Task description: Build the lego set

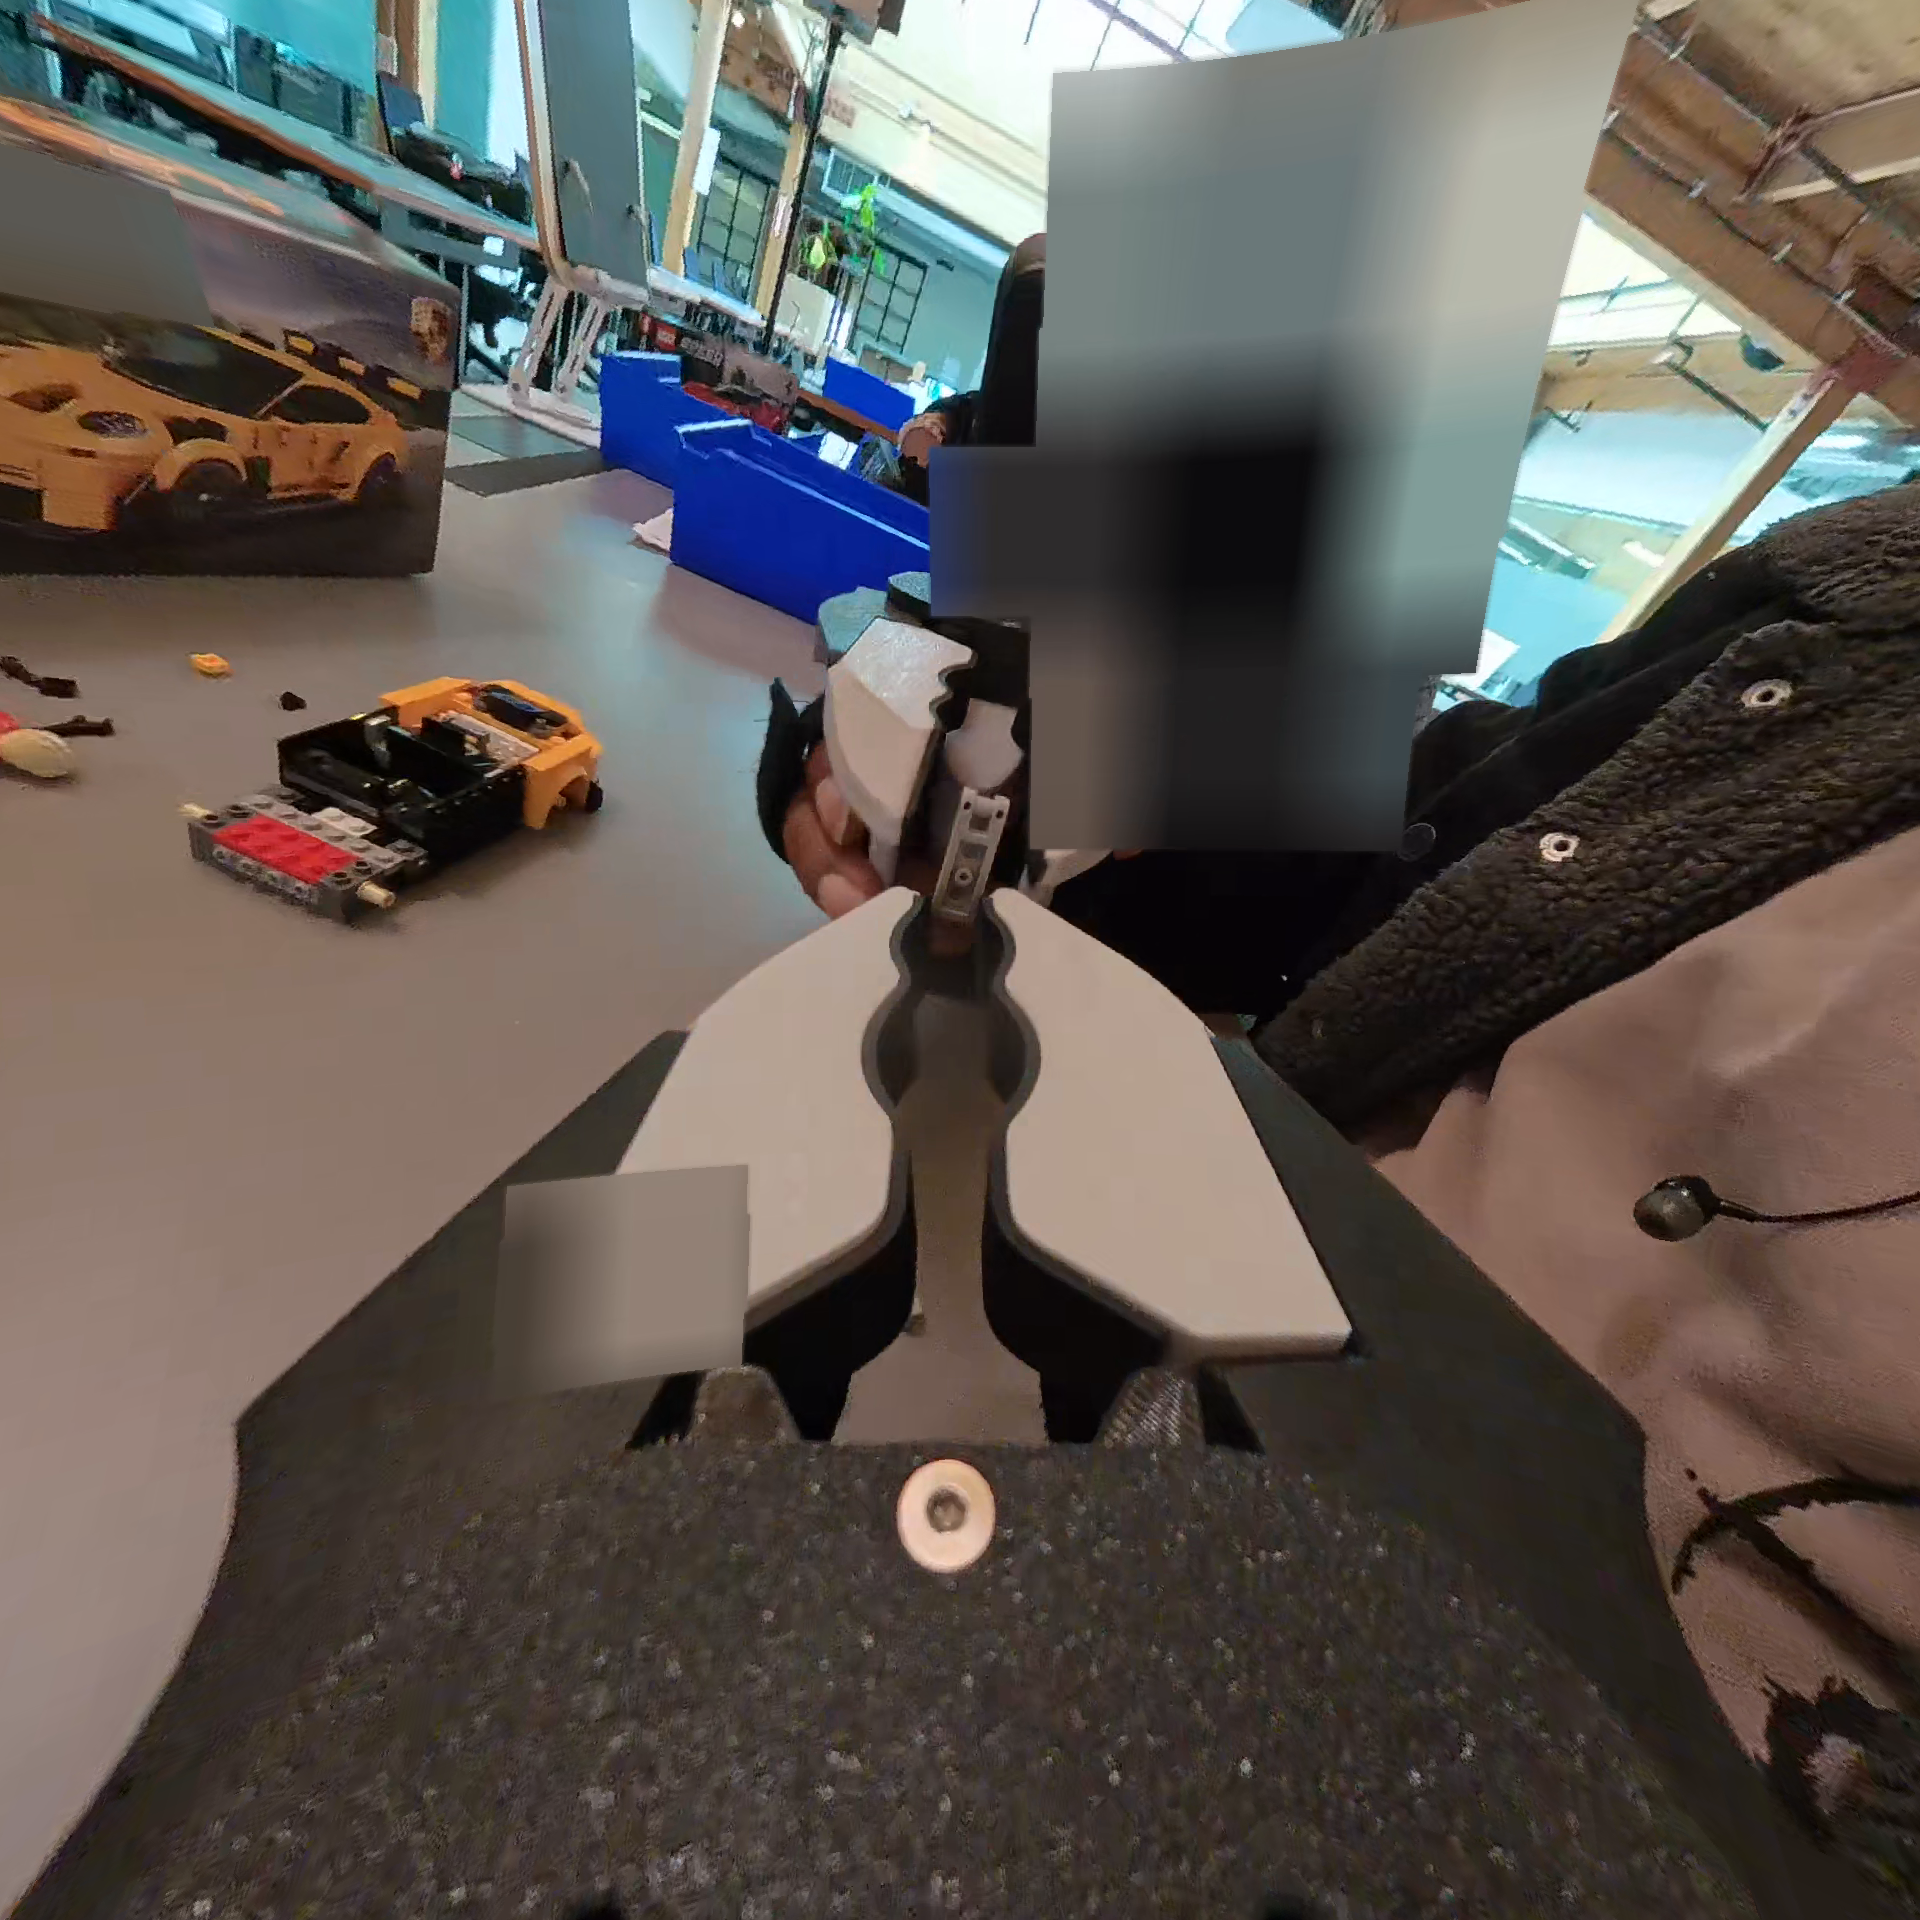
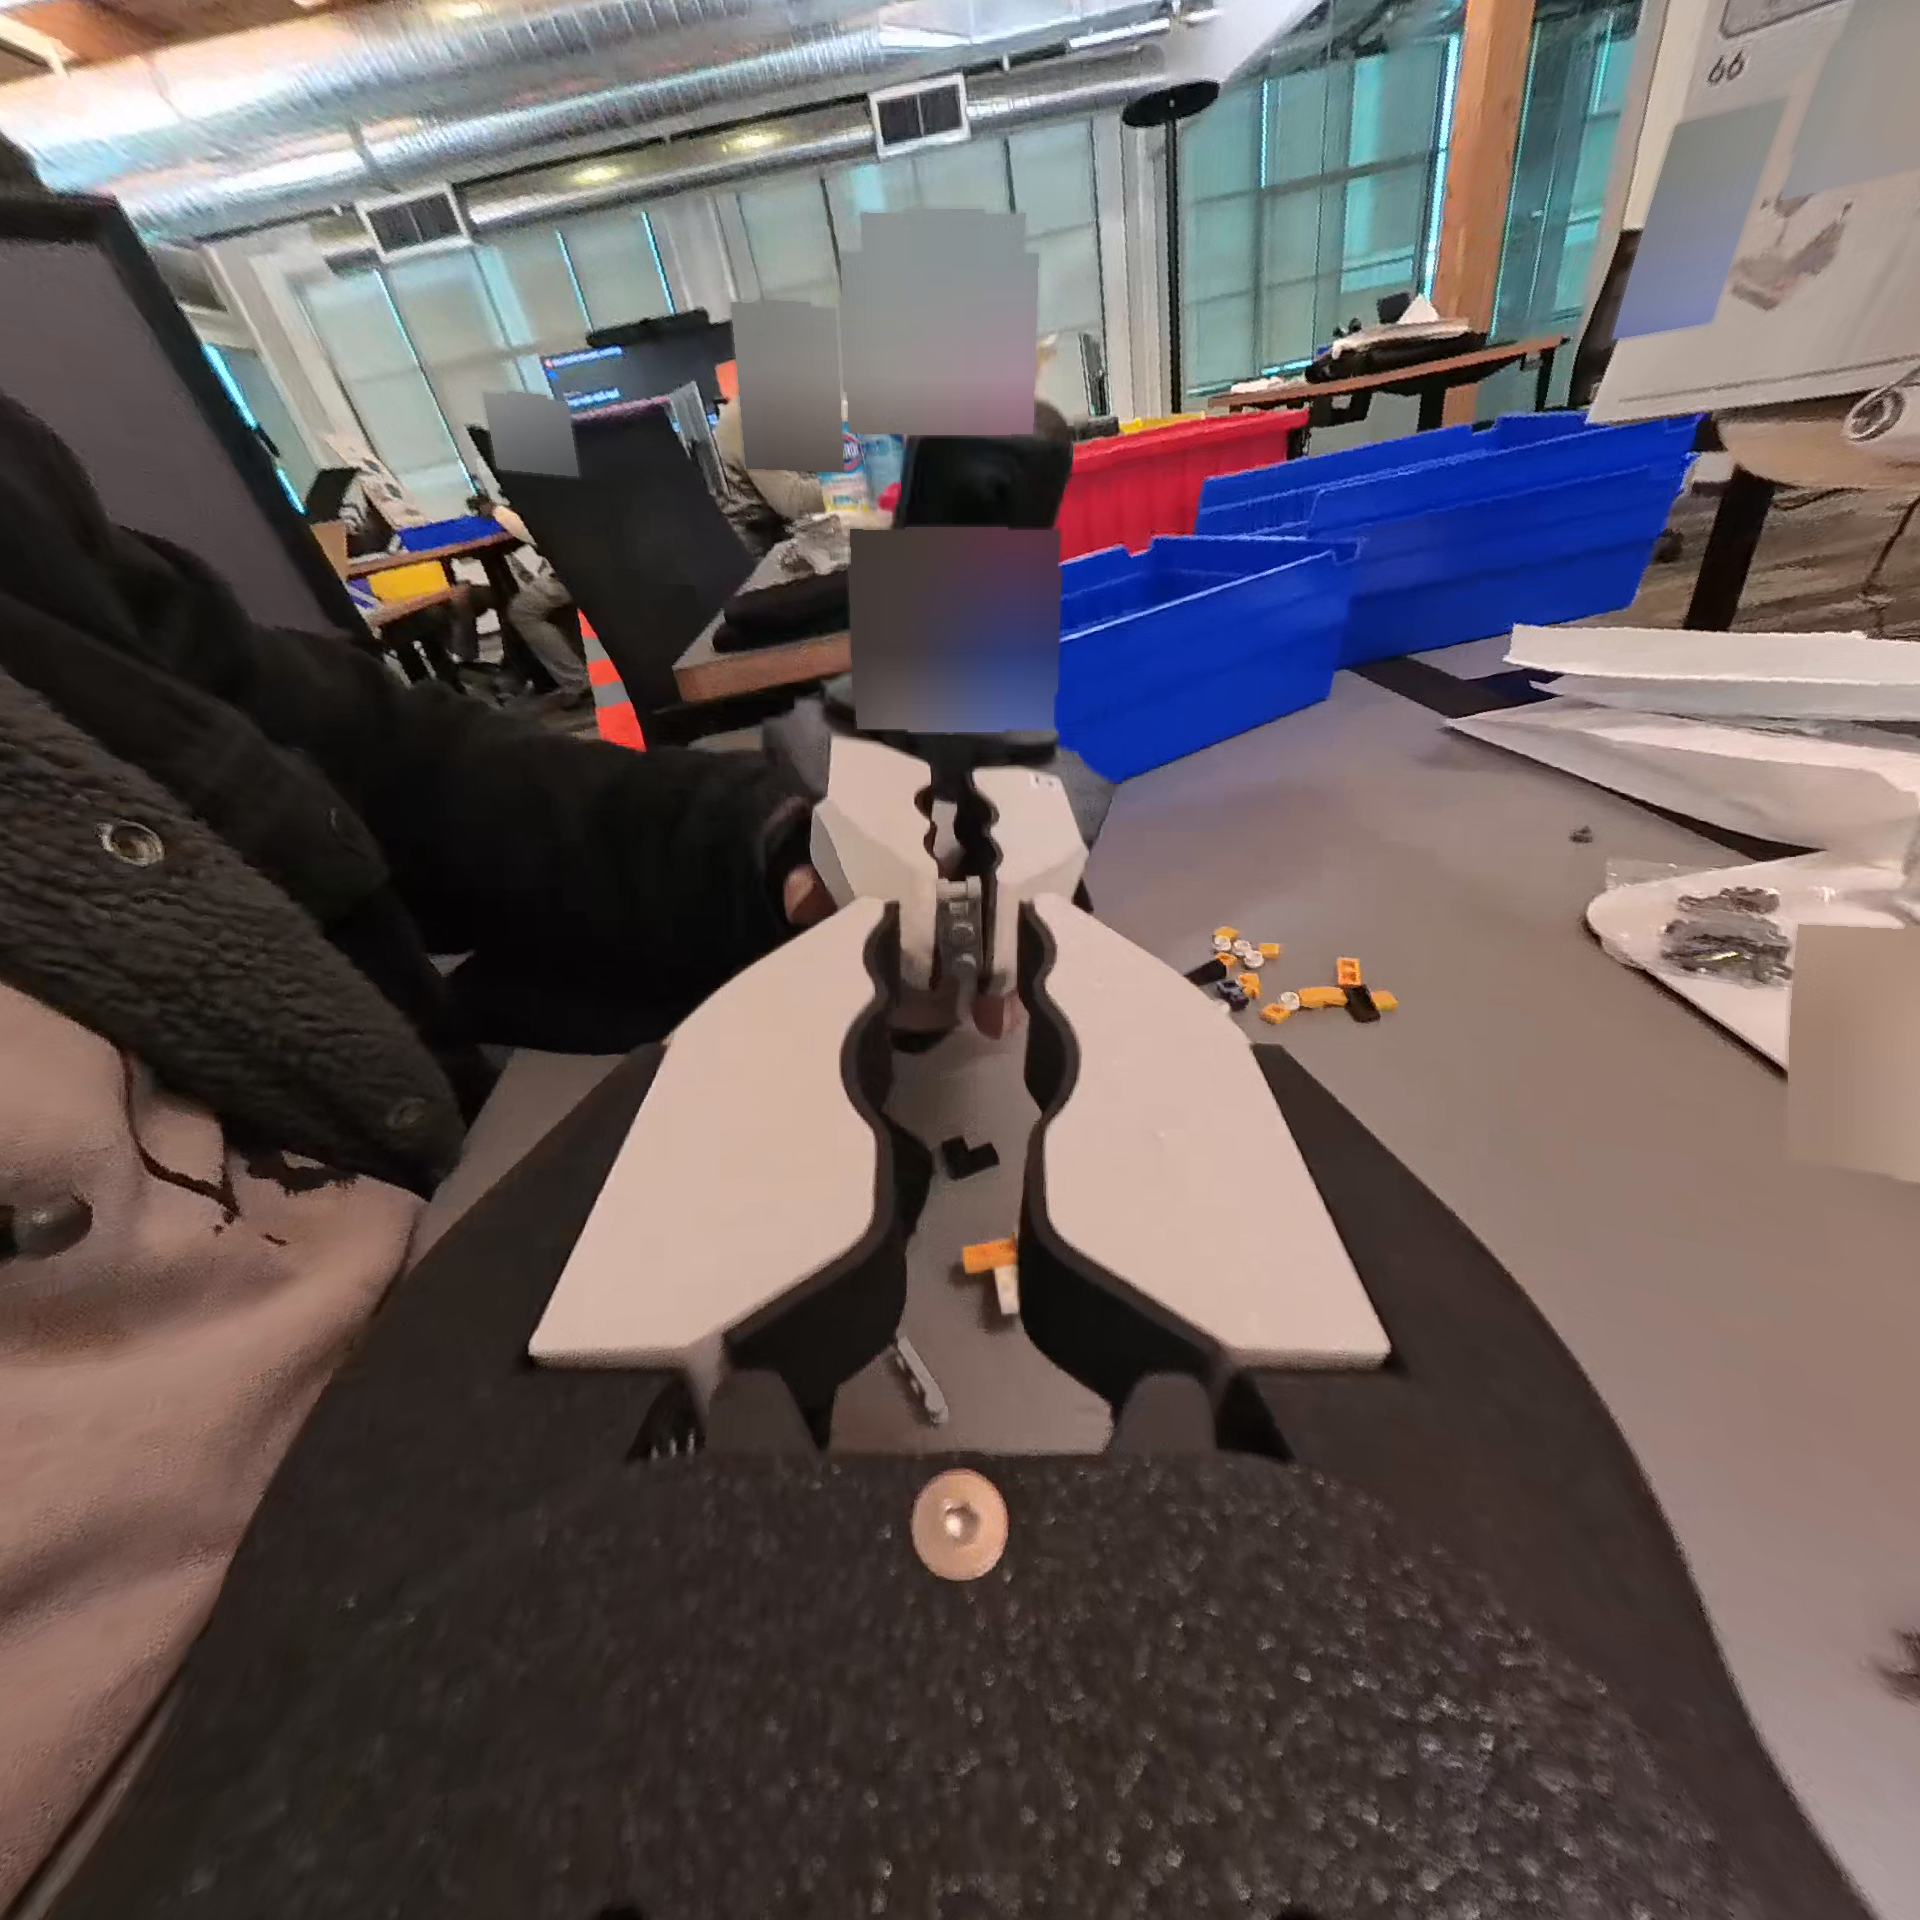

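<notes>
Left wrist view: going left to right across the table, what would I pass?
Set box with a yellow car picture → half-built car model → blue bins → right gripper pinching a small grey piece → person's dark fleece sleeve.

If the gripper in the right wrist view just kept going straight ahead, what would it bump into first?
Most likely the small grey lego piece right ahead of the right gripper, with the left gripper facing it just beyond. Depth is hard to judge, but they look nearly touching.
</notes>
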Demonstrator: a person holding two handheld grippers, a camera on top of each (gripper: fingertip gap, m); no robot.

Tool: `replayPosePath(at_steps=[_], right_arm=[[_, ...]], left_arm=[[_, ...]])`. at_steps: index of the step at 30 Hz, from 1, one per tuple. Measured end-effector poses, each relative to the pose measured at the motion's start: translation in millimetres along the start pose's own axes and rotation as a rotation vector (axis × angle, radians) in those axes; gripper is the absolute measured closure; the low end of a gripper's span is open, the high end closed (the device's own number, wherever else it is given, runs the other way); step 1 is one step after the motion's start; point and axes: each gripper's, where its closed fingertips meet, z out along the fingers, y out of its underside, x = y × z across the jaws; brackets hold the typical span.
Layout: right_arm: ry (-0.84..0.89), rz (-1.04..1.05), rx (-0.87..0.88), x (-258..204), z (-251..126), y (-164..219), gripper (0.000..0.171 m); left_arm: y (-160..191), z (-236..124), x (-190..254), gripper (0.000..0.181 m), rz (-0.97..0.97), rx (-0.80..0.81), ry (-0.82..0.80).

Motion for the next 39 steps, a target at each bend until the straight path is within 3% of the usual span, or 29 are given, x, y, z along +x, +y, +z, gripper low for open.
replayPosePath(at_steps=[17, 20, 24, 27, 33, 39], right_arm=[[-0.024, 0.044, -0.054, -3, 8, 13, 0.163], [0.017, 0.025, -0.196, 6, 0, 19, 0.164], [0.121, -0.128, -0.810, 25, -40, 85, 0.163], [0.114, -0.168, -1.029, 23, -54, 113, 0.163], [0.115, -0.204, -1.166, 24, -60, 134, 0.163], [0.142, -0.211, -1.146, 29, -57, 135, 0.157]], left_arm=[[8, -5, 2, 0.174, 0.017, 0.049, 0.038], [17, -8, -9, 0.165, 0.051, -0.063, -0.028], [37, -25, -31, 0.167, 0.201, -0.323, -0.177], [50, -24, -28, 0.171, 0.228, -0.428, -0.167], [106, -11, -6, 0.171, 0.237, -0.716, -0.086], [127, -2, -14, 0.160, 0.301, -0.861, -0.224]])
